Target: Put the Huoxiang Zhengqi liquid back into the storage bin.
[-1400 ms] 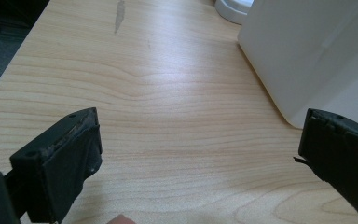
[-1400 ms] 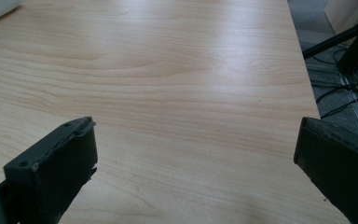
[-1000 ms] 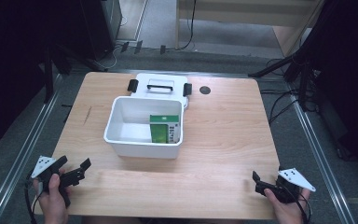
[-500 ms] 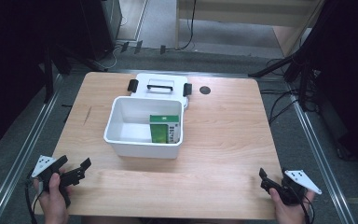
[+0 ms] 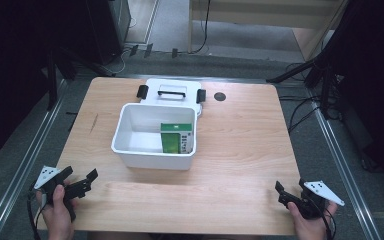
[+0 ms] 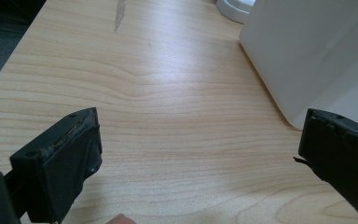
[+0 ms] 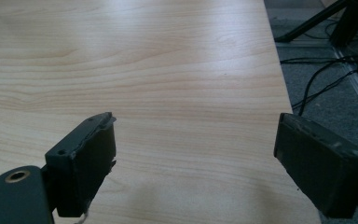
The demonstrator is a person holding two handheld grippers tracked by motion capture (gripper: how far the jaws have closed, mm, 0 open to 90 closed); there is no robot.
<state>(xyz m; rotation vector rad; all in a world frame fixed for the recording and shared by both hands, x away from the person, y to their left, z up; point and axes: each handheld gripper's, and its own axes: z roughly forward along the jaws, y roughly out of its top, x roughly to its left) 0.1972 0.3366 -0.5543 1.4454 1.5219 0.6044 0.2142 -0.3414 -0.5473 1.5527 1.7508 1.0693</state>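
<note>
Green box (image 5: 176, 138) lies flat in the white bin (image 5: 130, 150) mid-table (image 5: 240, 150), fwd of you. Left hand-held gripper (image 5: 82, 181) sits nearer, bin up-right of it; right hand-held gripper (image 5: 283, 192) farther. Both gape wide, nothing held; right's jaws just narrowed a bit.

The left gripper (image 6: 198, 158) hangs over the bare wooden counter (image 6: 168, 93), its jaws wide apart with nothing between them. A white bin (image 6: 317, 56) stands just beyond the right-hand jaw.
</note>
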